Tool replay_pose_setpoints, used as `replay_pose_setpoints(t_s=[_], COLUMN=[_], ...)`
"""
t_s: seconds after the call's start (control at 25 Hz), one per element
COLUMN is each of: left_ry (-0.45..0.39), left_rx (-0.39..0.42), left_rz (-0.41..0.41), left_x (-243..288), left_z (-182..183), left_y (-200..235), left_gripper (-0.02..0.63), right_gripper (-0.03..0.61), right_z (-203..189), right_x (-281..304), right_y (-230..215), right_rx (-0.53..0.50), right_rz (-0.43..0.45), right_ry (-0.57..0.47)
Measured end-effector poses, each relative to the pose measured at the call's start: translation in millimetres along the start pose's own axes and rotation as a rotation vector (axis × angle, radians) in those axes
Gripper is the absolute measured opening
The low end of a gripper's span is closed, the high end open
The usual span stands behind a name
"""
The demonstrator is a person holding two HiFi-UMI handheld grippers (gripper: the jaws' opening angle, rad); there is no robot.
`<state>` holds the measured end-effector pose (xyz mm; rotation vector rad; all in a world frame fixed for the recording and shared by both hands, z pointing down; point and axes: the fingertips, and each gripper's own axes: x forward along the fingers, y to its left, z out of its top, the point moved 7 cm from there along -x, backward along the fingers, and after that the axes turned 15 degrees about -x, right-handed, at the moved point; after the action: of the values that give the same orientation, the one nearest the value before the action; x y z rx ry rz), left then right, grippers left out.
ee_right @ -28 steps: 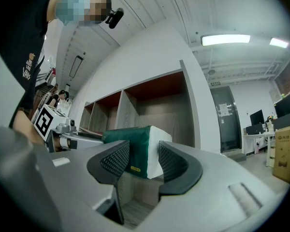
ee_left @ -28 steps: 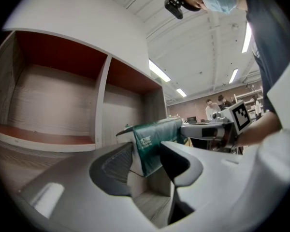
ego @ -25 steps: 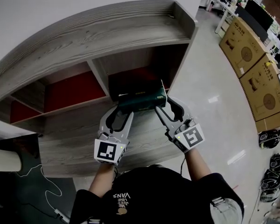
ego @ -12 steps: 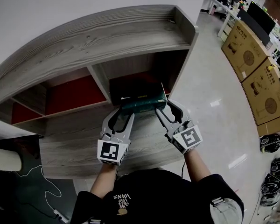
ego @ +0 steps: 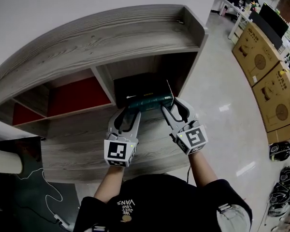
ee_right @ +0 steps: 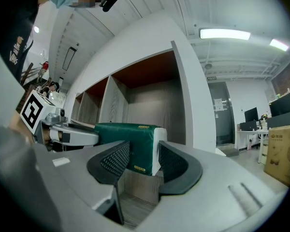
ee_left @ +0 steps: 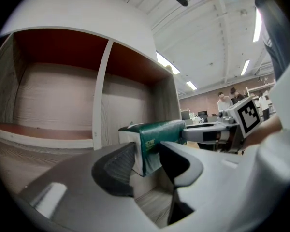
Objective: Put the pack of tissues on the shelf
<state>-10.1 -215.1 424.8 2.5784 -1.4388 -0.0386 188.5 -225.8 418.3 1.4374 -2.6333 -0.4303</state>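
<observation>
The pack of tissues (ego: pixel 149 102) is green with white ends, and I hold it level between both grippers. My left gripper (ego: pixel 129 112) is shut on its left end and my right gripper (ego: pixel 168 108) on its right end. It hangs at the mouth of the right compartment (ego: pixel 140 81) of the grey wooden shelf (ego: pixel 111 33), above that compartment's floor. The left gripper view shows the pack (ee_left: pixel 157 139) pinched between the left gripper (ee_left: pixel 145 154) jaws. In the right gripper view the pack (ee_right: pixel 128 144) sits between the right gripper (ee_right: pixel 144 159) jaws.
The neighbouring compartment (ego: pixel 77 93) to the left has a red back panel. A vertical divider (ego: pixel 104 83) separates the two. Cardboard boxes (ego: pixel 261 57) stand on the glossy floor to the right, with dark gear (ego: pixel 280 146) beyond. A thin cable (ego: pixel 43 197) lies at lower left.
Both grippers have carried the pack forward toward the right compartment. It now looks thinner, edge-on at the opening.
</observation>
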Motion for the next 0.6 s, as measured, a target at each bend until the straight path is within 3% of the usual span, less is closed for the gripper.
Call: replay_pose_setpoints(t_s=[0.36, 0.6], left_ry=[-0.009, -0.028], left_rx=[-0.052, -0.089], left_rz=[0.062, 0.051], left_x=[12.1, 13.7], left_z=[-8.2, -7.9], left_y=[11.2, 12.4], left_gripper=[0.193, 0.193], right_gripper=[0.186, 0.187], right_z=[-5.9, -6.8], right_x=[13.1, 11.7], right_y=[-2.2, -4.8], right_rx=[0.008, 0.040], right_rz=[-0.053, -0.063], right_ry=[0.019, 0.007])
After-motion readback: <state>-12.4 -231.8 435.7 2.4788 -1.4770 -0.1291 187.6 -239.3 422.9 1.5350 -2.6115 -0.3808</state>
